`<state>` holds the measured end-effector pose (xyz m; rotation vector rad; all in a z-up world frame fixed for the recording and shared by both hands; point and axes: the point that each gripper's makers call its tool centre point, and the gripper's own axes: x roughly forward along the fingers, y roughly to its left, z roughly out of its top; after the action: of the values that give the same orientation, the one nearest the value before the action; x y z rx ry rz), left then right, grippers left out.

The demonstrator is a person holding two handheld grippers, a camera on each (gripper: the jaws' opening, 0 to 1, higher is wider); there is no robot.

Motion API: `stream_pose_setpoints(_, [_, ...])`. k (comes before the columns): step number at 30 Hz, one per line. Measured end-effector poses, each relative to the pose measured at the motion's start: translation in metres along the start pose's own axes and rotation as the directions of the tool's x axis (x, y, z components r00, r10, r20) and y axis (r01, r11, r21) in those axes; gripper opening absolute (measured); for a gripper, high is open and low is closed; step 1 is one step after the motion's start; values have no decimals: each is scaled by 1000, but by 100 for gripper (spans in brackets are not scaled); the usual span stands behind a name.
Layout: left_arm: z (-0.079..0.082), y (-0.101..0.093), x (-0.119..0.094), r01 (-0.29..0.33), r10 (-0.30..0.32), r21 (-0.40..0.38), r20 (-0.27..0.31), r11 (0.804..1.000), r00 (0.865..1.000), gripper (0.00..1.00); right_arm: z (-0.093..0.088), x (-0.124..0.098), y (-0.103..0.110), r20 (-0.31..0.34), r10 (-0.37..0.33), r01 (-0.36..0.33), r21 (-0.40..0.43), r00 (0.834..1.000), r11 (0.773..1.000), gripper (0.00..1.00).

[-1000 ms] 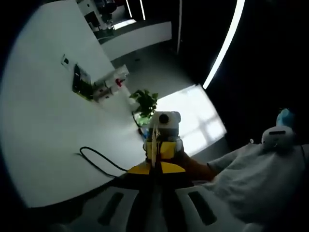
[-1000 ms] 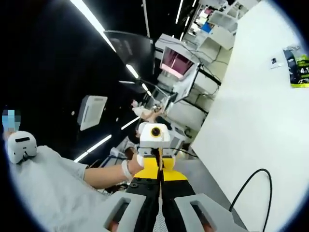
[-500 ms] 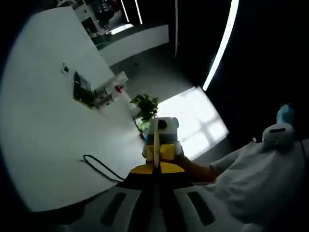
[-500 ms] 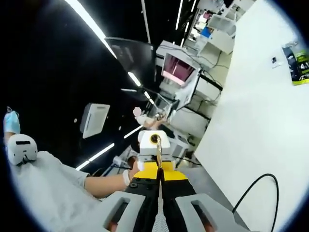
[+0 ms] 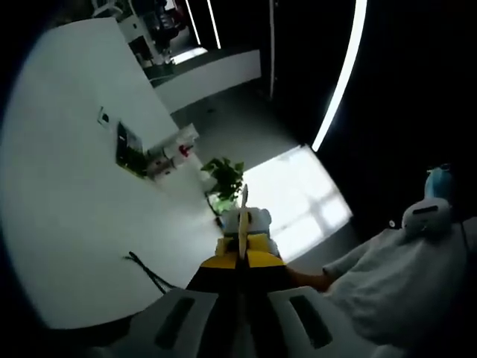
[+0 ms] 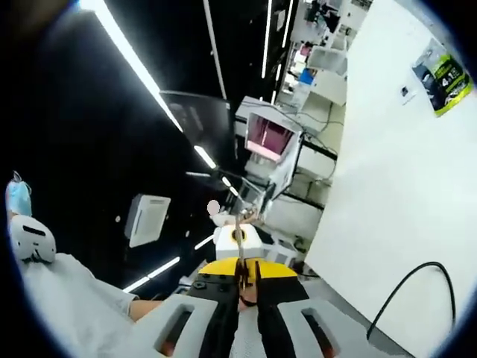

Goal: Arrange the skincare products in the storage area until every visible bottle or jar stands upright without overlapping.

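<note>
Both views have tilted; left gripper (image 5: 241, 262) and right gripper (image 6: 244, 287) meet, jaws together.

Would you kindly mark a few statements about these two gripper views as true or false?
1. The left gripper has its fingers closed together. True.
2. The right gripper is holding a jar. False: its fingers meet with nothing between them.
3. A potted plant stands beside the white wall. True.
4. A black cable runs along the white wall in the right gripper view. True.
5. Skincare bottles stand upright in front of the left gripper. False: none is visible there.
</note>
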<state>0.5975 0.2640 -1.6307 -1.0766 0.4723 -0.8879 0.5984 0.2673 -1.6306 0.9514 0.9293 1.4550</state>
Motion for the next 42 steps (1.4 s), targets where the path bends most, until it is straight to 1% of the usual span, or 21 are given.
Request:
stream_pose_setpoints(2, [0,2,0,-11,11,1,3,1000,1000,0,2,-1,3,9,7,-7,-7,1000,1000,0])
stream_pose_setpoints(3, [0,0,0,0,0,-10,3,1000,1000,0,2,-1,4,8,1,-1,-38,1000,999,0])
stream_pose_setpoints(4, [0,0,0,-1,1,-6,3,1000,1000,0,2,0,4,8,-6,6,-57,1000,998,0])
stream_pose_setpoints(8, [0,-2,0,6,-6,0,3,1000,1000,0,3,-1,5,-3,-6,6,-54,1000,999,0])
stream_pose_setpoints(11, [0,-1,1,-3,3,8,1,1000,1000,0,3,-2,3,-21,-24,23,-56,999,998,0])
stream_pose_setpoints(14, [-1,-4,1,12,-12,-9,-1,1000,1000,0,2,-3,4,-47,-21,19,-26,999,999,0])
stream_pose_setpoints(15, [-1,-3,2,11,-11,-15,-3,1000,1000,0,2,-4,4,-57,-27,25,-27,998,999,0])
stream_pose_setpoints(22, [3,-3,0,22,-21,-34,23,999,1000,2,3,-10,4,-137,-39,30,-70,990,997,0])
stream_pose_setpoints(24, [4,0,-2,21,-19,-49,26,999,999,0,2,-13,3,-158,-42,31,-74,986,997,0])
stream_pose_setpoints(26, [3,0,-2,17,-17,-41,20,999,1000,0,-1,-14,4,-178,-39,27,-69,983,997,0])
stream_pose_setpoints(29, [-1,-4,-1,23,-23,-24,1,999,1000,0,-4,-16,5,-186,-30,17,-68,982,998,0])
stream_pose_setpoints(30, [-1,-4,-1,21,-21,11,0,1000,1000,0,-4,-17,5,-181,-30,17,-70,983,997,0])
stream_pose_setpoints(31, [-1,-3,0,9,-9,14,1,1000,1000,0,-5,-17,3,-173,-33,22,-67,984,998,0])
stream_pose_setpoints(33, [-1,-3,-1,11,-11,-4,-1,1000,1000,0,-5,-18,3,-149,-24,15,-61,989,998,0])
stream_pose_setpoints(34, [-1,-3,-1,10,-10,0,-1,1000,1000,0,-5,-18,4,-129,-22,14,-66,991,998,0])
stream_pose_setpoints(36, [2,0,-1,-7,7,8,12,1000,1000,0,-3,-20,0,-94,-41,31,-108,995,994,0])
stream_pose_setpoints(38, [7,0,-4,-9,9,3,39,1000,999,0,-3,-26,-3,-59,-57,48,-154,997,987,0])
stream_pose_setpoints(39, [10,1,-6,-9,9,0,56,1000,998,0,-4,-29,-2,-48,-59,51,-156,997,987,0])
stream_pose_setpoints(41, [12,2,-7,-13,13,-6,64,1000,998,0,-8,-35,-3,-42,-66,58,-163,997,985,4])
stream_pose_setpoints(42, [13,2,-7,-12,13,-9,69,1000,998,0,-8,-41,-8,-32,-96,88,-199,995,976,5])
